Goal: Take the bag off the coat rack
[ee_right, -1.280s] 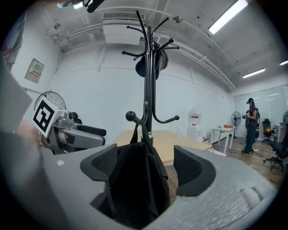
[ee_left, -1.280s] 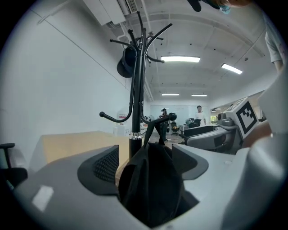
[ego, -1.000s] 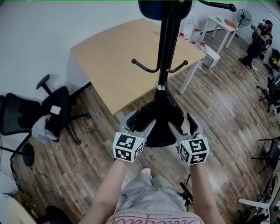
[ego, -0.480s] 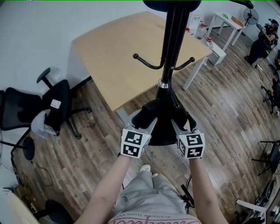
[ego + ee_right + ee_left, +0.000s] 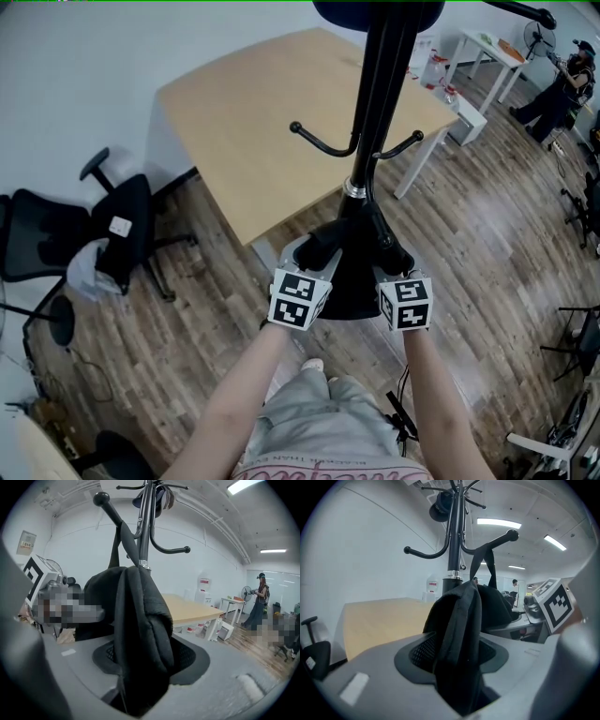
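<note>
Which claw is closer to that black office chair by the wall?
Left. Both claws have just been closing on the black bag at the coat rack: the left claw toward the office chair, the right claw on the far side.

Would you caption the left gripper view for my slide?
Left gripper, jaws just closing onto the black bag hanging on the coat rack.

The coat rack (image 5: 375, 112) runs off the head view's top edge.
</note>
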A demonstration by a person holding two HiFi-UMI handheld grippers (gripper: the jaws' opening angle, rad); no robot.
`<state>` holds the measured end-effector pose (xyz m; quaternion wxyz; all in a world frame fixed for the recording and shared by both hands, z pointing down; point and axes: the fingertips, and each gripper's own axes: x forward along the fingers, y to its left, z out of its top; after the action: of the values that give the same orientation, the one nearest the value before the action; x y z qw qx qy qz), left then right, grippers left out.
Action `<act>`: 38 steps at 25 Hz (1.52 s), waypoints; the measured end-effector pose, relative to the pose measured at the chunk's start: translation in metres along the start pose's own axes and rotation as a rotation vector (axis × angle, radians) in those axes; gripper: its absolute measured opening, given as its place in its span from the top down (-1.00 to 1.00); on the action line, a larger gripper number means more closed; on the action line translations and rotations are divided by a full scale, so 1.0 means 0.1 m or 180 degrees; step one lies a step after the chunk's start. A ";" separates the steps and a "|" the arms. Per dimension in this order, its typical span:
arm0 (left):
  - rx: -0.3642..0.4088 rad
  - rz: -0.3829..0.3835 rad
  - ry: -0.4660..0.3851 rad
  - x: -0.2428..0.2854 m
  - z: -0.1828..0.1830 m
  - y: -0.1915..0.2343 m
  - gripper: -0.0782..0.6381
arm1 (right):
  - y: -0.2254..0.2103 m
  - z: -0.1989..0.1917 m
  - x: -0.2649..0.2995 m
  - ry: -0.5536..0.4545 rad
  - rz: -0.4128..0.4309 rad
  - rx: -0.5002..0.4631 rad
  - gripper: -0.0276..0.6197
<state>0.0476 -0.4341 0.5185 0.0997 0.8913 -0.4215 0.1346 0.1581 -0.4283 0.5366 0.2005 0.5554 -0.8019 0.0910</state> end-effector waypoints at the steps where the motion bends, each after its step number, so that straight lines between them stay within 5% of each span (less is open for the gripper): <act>1: -0.0003 -0.0001 0.0011 0.02 -0.02 0.01 0.17 | 0.00 -0.01 0.03 0.0005 0.0006 0.0005 0.24; 9: -0.0127 -0.0084 -0.0042 0.09 -0.03 0.06 0.37 | -0.01 -0.01 0.10 -0.0029 0.0076 0.0025 0.36; 18: -0.0182 -0.0463 0.0015 0.04 -0.01 0.04 0.50 | 0.03 0.02 0.02 -0.0087 0.0377 0.0211 0.57; 38: -0.0211 -0.0450 -0.0167 -0.48 0.27 -0.30 0.55 | 0.18 0.26 -0.60 -0.0297 0.0370 0.0271 0.61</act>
<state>0.0462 -0.3885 0.4751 0.1273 0.9182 -0.3642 0.0897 0.1539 -0.3798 0.4894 0.1335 0.5196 -0.8367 0.1105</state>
